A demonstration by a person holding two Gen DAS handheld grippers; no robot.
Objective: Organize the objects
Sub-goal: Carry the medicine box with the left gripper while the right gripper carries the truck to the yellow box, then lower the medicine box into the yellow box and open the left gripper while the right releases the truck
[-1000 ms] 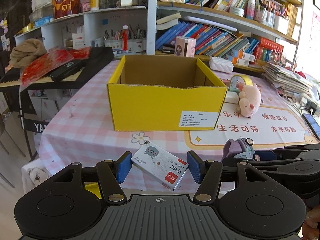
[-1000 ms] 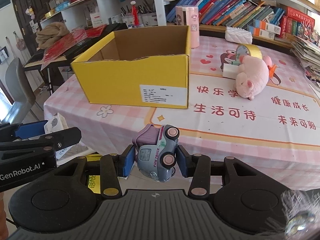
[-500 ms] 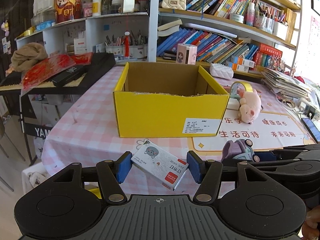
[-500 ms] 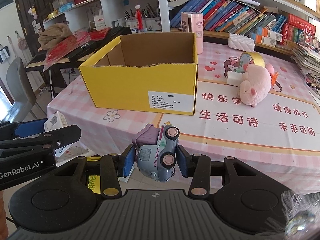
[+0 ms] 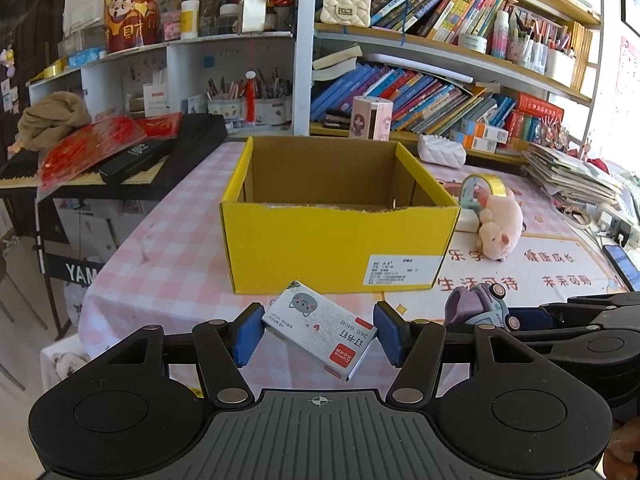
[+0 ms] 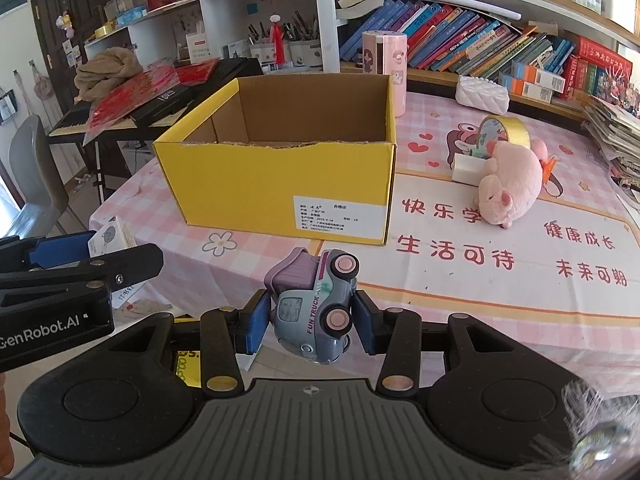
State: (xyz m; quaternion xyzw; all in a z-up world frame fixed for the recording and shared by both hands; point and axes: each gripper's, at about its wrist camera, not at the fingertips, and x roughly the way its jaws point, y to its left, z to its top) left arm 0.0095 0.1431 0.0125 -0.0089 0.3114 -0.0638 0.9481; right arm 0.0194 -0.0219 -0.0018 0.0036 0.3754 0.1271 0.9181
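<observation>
An open yellow cardboard box (image 5: 340, 248) (image 6: 280, 184) stands empty on the pink checked tablecloth (image 5: 168, 264). My left gripper (image 5: 319, 322) is shut on a white staples box (image 5: 332, 340), held slantwise between its blue pads just short of the table's near edge. My right gripper (image 6: 312, 305) is shut on a grey and purple toy truck (image 6: 316, 308), tipped nose down in front of the yellow box. The truck (image 5: 480, 304) also shows at the right of the left wrist view. At the left edge of the right wrist view are the left gripper (image 6: 60, 256) and its staples box (image 6: 110, 236).
Right of the yellow box lie a pink plush pig (image 6: 510, 184), a yellow tape roll (image 6: 504, 130) and a small white block (image 6: 466, 168). A pink cylinder (image 6: 384, 64) and bookshelves (image 5: 440, 92) stand behind. A black keyboard (image 5: 172, 148) with red packets is left; stacked papers (image 5: 572, 176) right.
Both grips are unchanged. The yellow box and the table sit slightly lower in both views than a second ago.
</observation>
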